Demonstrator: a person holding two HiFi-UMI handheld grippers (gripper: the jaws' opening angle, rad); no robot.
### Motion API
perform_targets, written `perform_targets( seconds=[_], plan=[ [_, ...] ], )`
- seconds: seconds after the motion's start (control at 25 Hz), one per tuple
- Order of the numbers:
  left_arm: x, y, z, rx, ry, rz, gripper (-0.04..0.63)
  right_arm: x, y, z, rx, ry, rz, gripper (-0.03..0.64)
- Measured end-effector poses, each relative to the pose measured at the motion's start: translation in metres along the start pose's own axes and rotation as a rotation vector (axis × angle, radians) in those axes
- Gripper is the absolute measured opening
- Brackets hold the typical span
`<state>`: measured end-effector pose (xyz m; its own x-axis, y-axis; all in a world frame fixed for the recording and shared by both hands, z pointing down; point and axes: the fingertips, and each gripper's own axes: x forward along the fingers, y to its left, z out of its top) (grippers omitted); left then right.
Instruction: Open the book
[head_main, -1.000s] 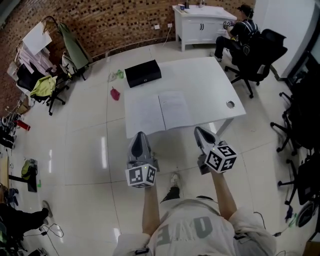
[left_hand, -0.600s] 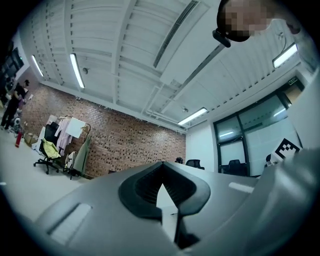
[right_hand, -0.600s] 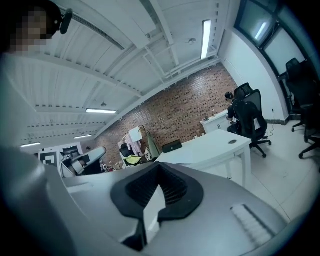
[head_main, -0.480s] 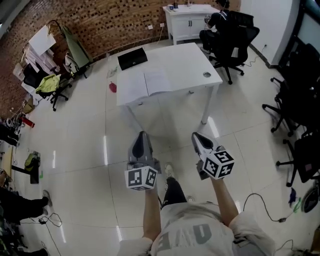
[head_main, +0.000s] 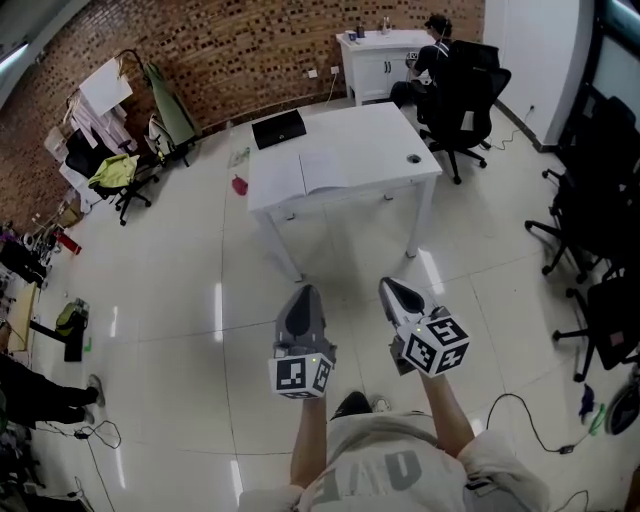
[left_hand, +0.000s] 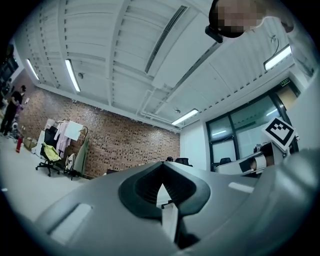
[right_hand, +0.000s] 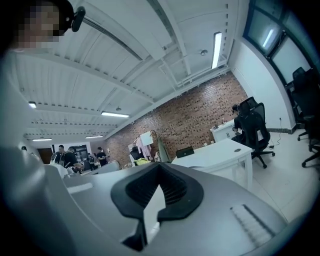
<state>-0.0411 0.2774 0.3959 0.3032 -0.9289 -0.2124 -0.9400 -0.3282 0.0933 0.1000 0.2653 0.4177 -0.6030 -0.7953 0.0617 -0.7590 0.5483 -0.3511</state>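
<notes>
The book (head_main: 308, 170) lies open, its white pages flat, on the left part of the white table (head_main: 385, 140) far ahead of me. Both grippers hang over the tiled floor, well short of the table. My left gripper (head_main: 302, 298) is shut with nothing between its jaws. My right gripper (head_main: 391, 290) is shut and empty too. In the left gripper view the left gripper (left_hand: 162, 175) points slightly upward toward the brick wall. The right gripper (right_hand: 159, 176) points level, with the table (right_hand: 220, 152) ahead of it to the right.
A black case (head_main: 279, 128) sits at the table's far left corner. A person in a black chair (head_main: 462, 85) sits at a white cabinet (head_main: 372, 50). Office chairs (head_main: 590, 230) line the right side. A clothes rack (head_main: 130, 110) stands left. A cable (head_main: 520, 420) lies on the floor.
The table and open book have receded from just in front of the grippers to far ahead. Both grippers kept shut, side by side, and now hang over bare floor.
</notes>
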Motion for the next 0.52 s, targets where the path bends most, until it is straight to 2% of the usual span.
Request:
perform_targets(
  seconds=[0.28,0.52],
  plan=[
    [-0.011,0.001,-0.005,0.010,0.036,0.039,0.018,-0.004,0.018,-0.001,-0.008,-0.013,0.019,0.003],
    [-0.012,-0.005,-0.005,0.009,0.050,0.032,0.018,-0.009,0.024,-0.003,-0.041,0.007,0.013,0.003]
  ],
)
